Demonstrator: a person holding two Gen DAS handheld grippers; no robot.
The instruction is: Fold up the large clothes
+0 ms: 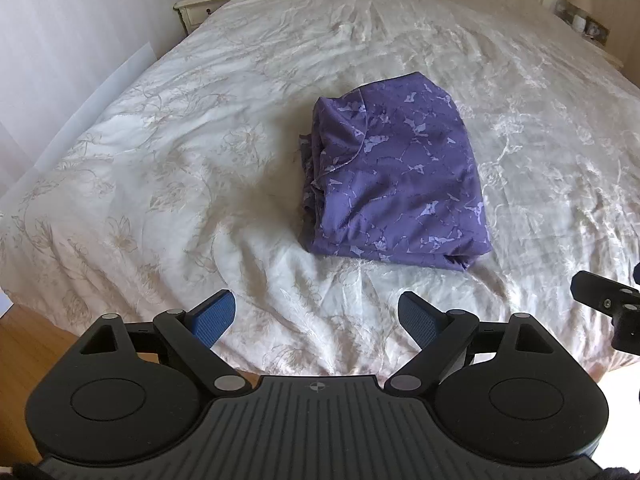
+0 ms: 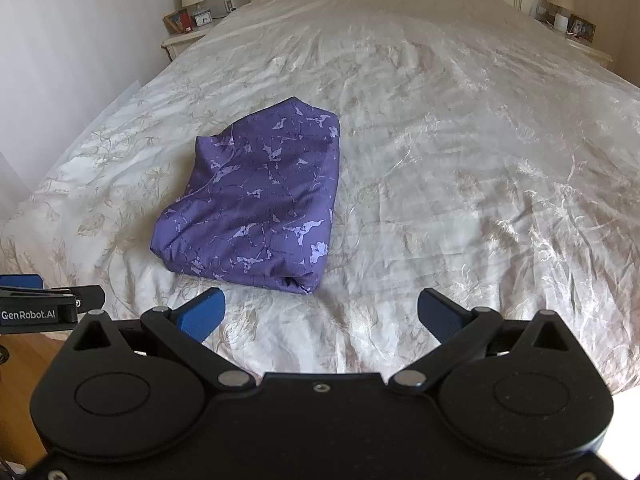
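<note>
A folded purple garment (image 1: pixel 396 176) lies mid-frame on the white bedspread (image 1: pixel 180 160), while the left gripper (image 1: pixel 316 316) and right gripper (image 2: pixel 322 314) hover near it, jaws spread, holding nothing.

We see soft daylight sheen on the bed (image 2: pixel 460 140); both views bend at fisheye edges, corners dark, a blown-out patch bottom right.
</note>
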